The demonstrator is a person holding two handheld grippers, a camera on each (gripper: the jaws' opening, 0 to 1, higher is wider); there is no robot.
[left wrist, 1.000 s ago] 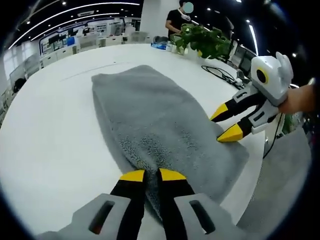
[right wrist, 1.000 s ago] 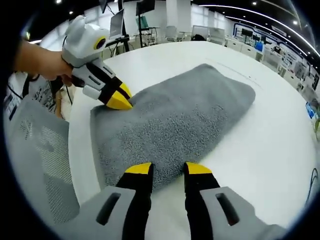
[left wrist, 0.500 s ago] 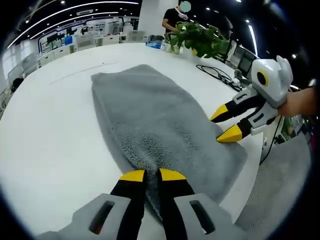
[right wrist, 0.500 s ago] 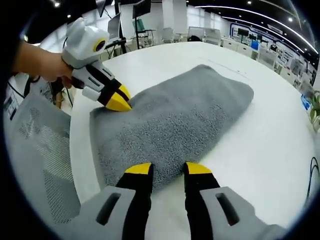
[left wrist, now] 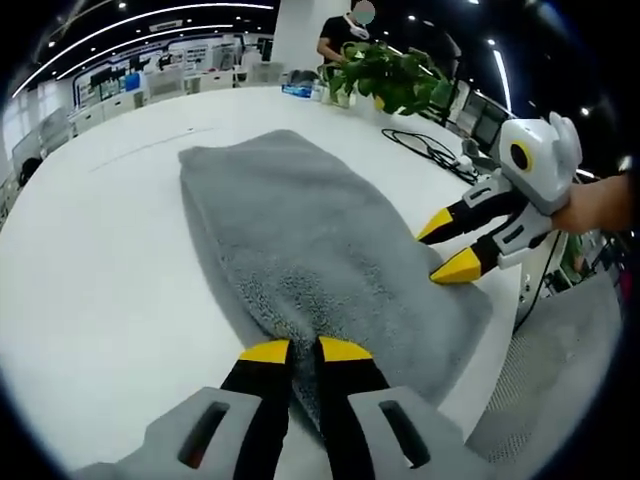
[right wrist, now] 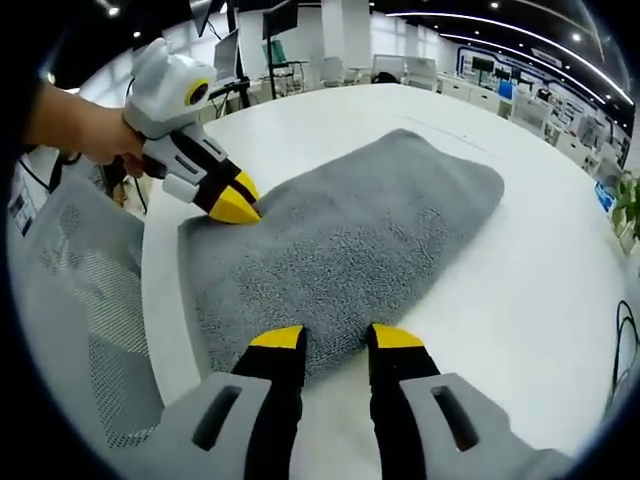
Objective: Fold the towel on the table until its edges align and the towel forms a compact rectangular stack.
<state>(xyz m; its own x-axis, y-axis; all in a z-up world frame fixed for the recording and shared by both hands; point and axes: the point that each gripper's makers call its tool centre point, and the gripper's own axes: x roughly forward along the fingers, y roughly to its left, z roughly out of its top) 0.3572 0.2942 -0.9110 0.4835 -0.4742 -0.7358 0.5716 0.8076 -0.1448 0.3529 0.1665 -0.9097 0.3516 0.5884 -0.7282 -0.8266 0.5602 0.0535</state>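
A grey towel [left wrist: 300,230] lies folded into a long strip on the white table [left wrist: 90,260]. My left gripper [left wrist: 304,350] is shut on the towel's near corner, and terry cloth bunches up between the yellow tips. In the right gripper view the same left gripper [right wrist: 238,208] pinches the towel [right wrist: 350,230] at its corner by the table edge. My right gripper [right wrist: 337,340] stands open, its tips straddling the towel's near edge. In the left gripper view the right gripper [left wrist: 445,247] hovers open at the towel's right side.
The table [right wrist: 540,280] has its rim close behind both grippers. A grey mesh chair [right wrist: 80,300] stands just off that rim. At the far side are a potted plant [left wrist: 395,80], a black cable [left wrist: 430,145] and a standing person [left wrist: 345,40].
Both views have shifted slightly with the hands. The towel and both grippers keep the same hold and stance.
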